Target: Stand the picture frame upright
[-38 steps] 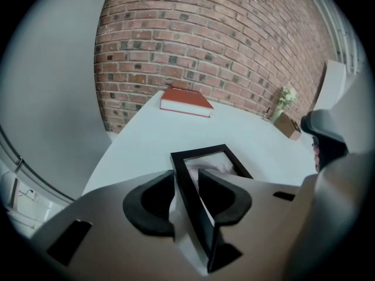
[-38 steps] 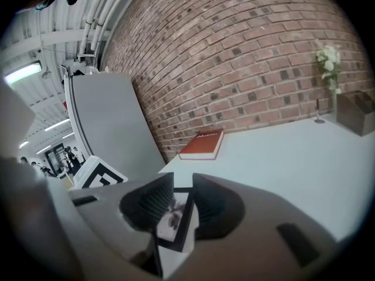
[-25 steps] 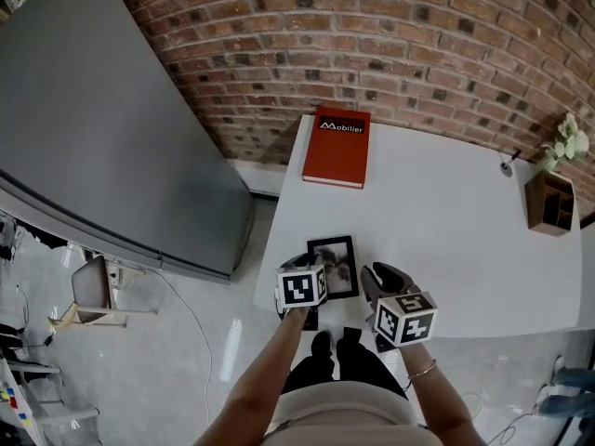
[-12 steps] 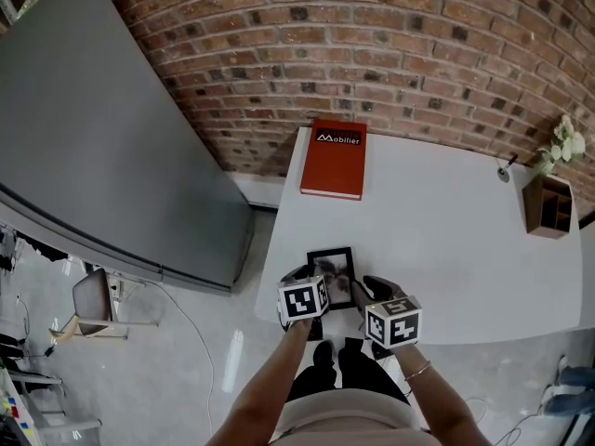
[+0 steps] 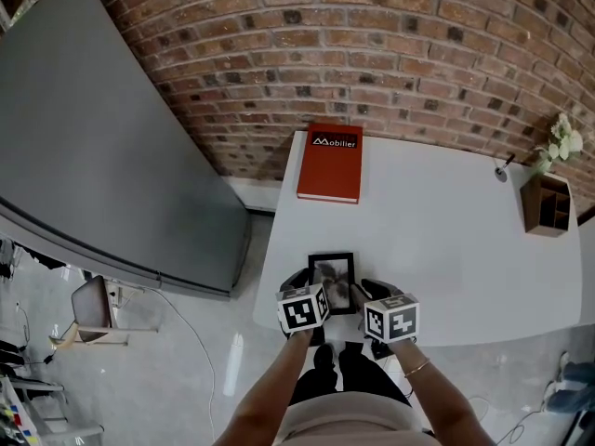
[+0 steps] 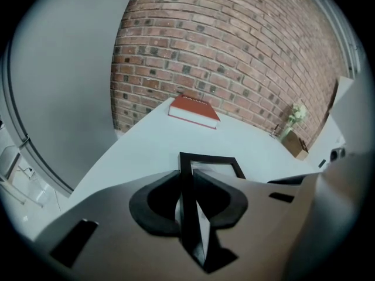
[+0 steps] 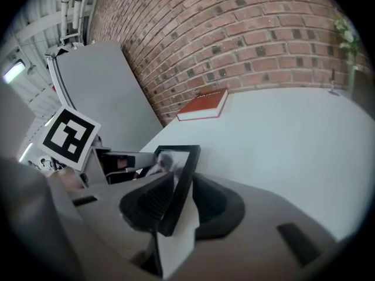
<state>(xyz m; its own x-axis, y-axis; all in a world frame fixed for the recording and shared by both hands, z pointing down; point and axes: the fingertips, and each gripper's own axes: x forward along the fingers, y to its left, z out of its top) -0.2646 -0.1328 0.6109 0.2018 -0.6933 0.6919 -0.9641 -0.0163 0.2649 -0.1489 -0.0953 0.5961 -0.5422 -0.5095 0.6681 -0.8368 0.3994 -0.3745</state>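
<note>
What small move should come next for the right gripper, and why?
Probably close the right gripper on the picture frame: its jaws stand apart around one edge, while the left gripper is closing its jaws on the other edge.

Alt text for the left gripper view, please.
The left gripper is closing its jaws on the edge of a black picture frame, which sits between them. Beyond lie a white table with a red book and a brick wall.
</note>
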